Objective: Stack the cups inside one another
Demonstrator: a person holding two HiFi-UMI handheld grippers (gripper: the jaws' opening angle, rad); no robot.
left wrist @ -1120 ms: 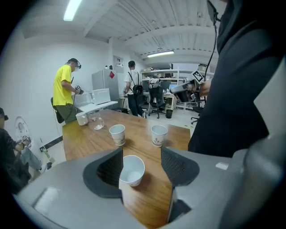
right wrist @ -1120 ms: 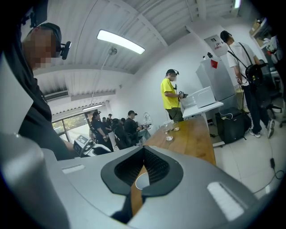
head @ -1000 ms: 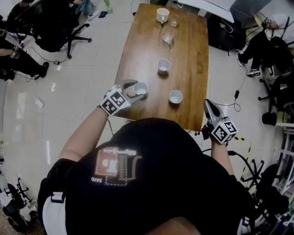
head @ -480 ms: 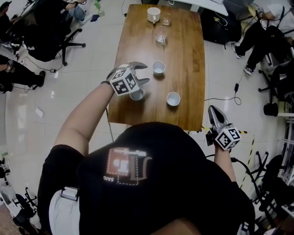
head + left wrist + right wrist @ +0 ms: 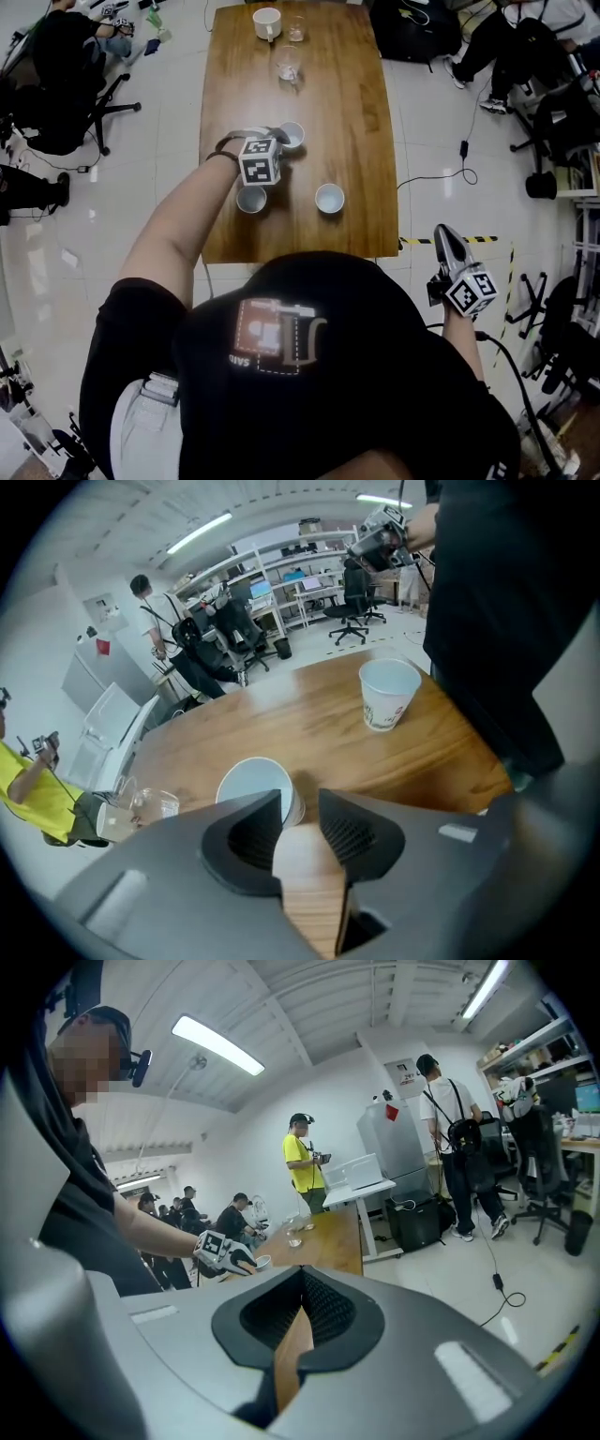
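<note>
Three white paper cups stand on the wooden table (image 5: 366, 112). The middle cup (image 5: 292, 134) (image 5: 253, 782) is at the tips of my left gripper (image 5: 278, 137) (image 5: 300, 801). Its jaws are closing: the left jaw covers the cup's near side, the cup's right wall sits at the gap, and the pads do not press it. A second cup (image 5: 251, 199) stands just below the gripper's marker cube. The third cup (image 5: 329, 198) (image 5: 388, 693) stands apart to the right. My right gripper (image 5: 443, 234) (image 5: 302, 1277) hangs off the table's near right corner, shut and holding nothing.
A white mug (image 5: 267, 22) and two glasses (image 5: 296, 28) (image 5: 287, 64) stand at the table's far end. Office chairs, seated people and bags surround the table. A cable (image 5: 441, 173) runs across the floor on the right.
My left gripper has left the nearest cup, moved to the middle cup, rolled over and dropped toward it. The right gripper has drifted right, away from the table's edge.
</note>
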